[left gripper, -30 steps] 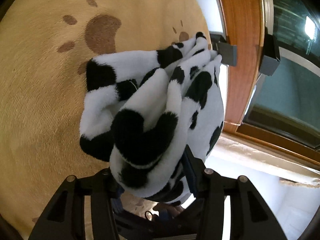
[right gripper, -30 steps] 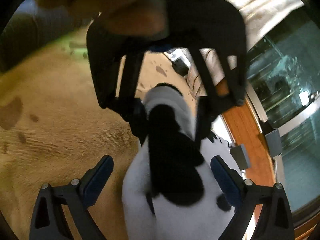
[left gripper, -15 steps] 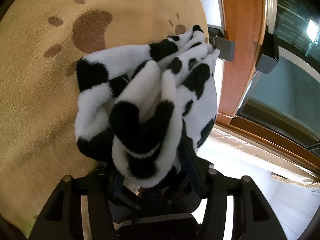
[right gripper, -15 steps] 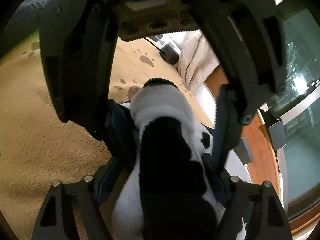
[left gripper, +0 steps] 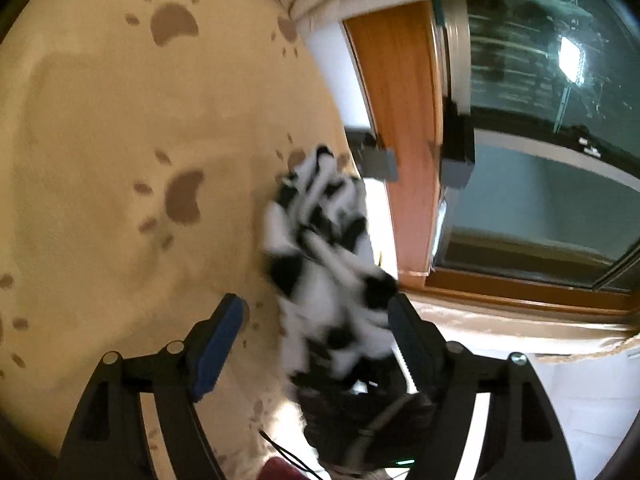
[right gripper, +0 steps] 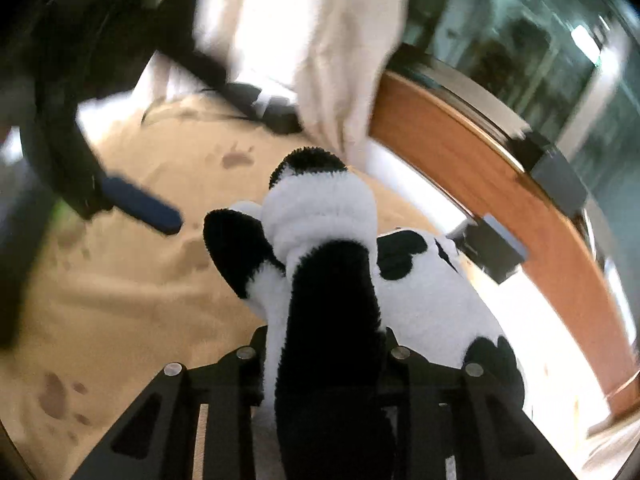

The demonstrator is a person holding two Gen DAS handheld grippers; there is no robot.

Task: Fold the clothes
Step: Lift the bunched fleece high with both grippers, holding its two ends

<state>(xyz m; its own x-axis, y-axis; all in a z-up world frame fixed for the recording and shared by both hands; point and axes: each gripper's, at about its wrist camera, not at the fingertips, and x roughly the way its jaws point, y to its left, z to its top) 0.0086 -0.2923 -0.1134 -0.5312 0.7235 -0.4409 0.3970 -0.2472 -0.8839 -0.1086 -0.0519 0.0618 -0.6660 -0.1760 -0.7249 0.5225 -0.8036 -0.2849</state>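
Right wrist shows my right hand-held gripper (right gripper: 320, 356) closing, pinching the cow-print fleece (right gripper: 320, 280) above the paw-print rug (right gripper: 120, 300); my left hand-held gripper (left gripper: 316, 320) spreads, opening; handover step, I judge; next, regrip a free corner.

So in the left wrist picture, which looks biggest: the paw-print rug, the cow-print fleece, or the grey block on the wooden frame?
1. Paw-print rug
2. Cow-print fleece, which is nearer the camera
3. Grey block
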